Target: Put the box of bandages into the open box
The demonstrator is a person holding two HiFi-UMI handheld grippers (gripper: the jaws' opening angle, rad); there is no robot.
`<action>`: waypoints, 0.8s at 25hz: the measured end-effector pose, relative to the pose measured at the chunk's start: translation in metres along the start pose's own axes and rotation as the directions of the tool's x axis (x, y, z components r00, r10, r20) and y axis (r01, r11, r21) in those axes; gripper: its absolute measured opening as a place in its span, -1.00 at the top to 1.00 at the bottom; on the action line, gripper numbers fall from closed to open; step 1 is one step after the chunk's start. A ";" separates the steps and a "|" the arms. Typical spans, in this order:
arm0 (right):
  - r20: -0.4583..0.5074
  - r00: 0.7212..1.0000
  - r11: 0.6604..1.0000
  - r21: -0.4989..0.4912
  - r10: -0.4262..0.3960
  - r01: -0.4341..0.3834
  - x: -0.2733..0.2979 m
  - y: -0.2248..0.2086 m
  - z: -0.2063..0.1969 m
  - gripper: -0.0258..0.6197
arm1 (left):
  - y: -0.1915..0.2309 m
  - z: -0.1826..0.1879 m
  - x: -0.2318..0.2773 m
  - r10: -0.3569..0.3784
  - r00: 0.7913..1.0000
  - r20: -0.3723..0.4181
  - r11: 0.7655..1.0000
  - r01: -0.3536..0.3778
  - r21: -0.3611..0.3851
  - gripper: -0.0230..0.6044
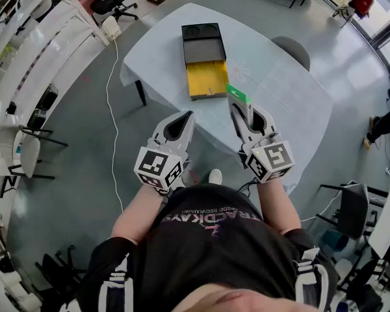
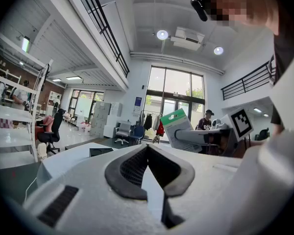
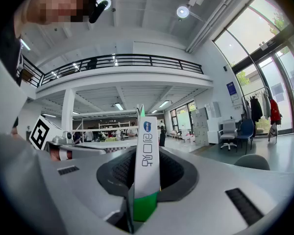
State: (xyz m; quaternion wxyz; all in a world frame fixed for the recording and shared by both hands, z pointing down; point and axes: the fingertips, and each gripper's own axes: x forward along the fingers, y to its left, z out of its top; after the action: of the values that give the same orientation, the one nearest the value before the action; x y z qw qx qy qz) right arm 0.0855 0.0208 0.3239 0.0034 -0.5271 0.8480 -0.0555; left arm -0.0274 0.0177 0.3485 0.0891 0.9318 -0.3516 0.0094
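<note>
Right tongs (image 1: 242,111) tight around bandage box (image 3: 147,160)

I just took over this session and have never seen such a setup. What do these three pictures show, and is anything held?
There is no robot arm: a person holds a hand-held gripper in each hand. The head view looks down from a camera on the person's head. The other two views ride on those hand-held grippers and look along their jaws. The right hand-held gripper is clamped on the box of bandages, white and green. The left hand-held gripper is closed on nothing. Ahead, on the pale blue table, lies the open box, black with a yellow tray.
</note>
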 end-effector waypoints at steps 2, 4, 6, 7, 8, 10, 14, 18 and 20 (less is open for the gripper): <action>0.001 1.000 1.000 0.000 0.001 -0.001 0.000 -0.001 -0.001 0.65 | -0.001 -0.001 0.001 0.000 1.000 0.001 1.000 0.000 0.000 0.87; 0.002 1.000 1.000 -0.001 0.003 -0.003 0.000 -0.003 -0.001 0.65 | -0.002 -0.001 0.003 0.001 1.000 0.001 1.000 -0.001 0.001 0.87; 0.004 1.000 1.000 -0.001 0.005 -0.005 0.000 -0.005 -0.001 0.64 | -0.003 -0.001 0.005 0.002 1.000 0.003 1.000 -0.002 0.002 0.87; 0.004 1.000 1.000 -0.002 0.006 -0.006 0.000 -0.006 -0.001 0.65 | -0.003 -0.001 0.006 0.002 1.000 0.004 1.000 -0.002 0.004 0.87; 0.006 1.000 1.000 -0.002 0.007 -0.007 0.000 -0.007 -0.001 0.64 | -0.004 0.000 0.007 0.003 1.000 0.005 1.000 -0.003 0.005 0.87; 0.008 1.000 1.000 -0.001 0.009 -0.009 0.000 -0.008 -0.001 0.65 | -0.004 0.000 0.008 0.004 1.000 0.007 1.000 -0.004 0.008 0.87; 0.022 0.999 1.000 0.007 0.028 -0.028 0.000 -0.007 0.002 0.64 | -0.006 0.001 0.007 0.007 1.000 0.006 1.000 -0.007 0.013 0.87; 0.020 0.999 0.999 0.004 0.046 -0.046 0.000 -0.007 0.004 0.64 | -0.008 0.003 0.008 0.012 1.000 0.007 1.000 -0.013 0.012 0.87; 0.016 0.998 0.999 0.004 0.054 -0.054 0.001 -0.008 0.003 0.64 | -0.008 0.002 0.009 0.017 1.000 0.006 1.000 -0.017 0.010 0.87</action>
State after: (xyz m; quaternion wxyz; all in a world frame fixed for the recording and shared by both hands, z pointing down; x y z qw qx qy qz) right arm 0.0925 0.0165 0.3216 0.0128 -0.5043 0.8618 -0.0531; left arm -0.0157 0.0176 0.3456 0.0834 0.9293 -0.3598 0.0092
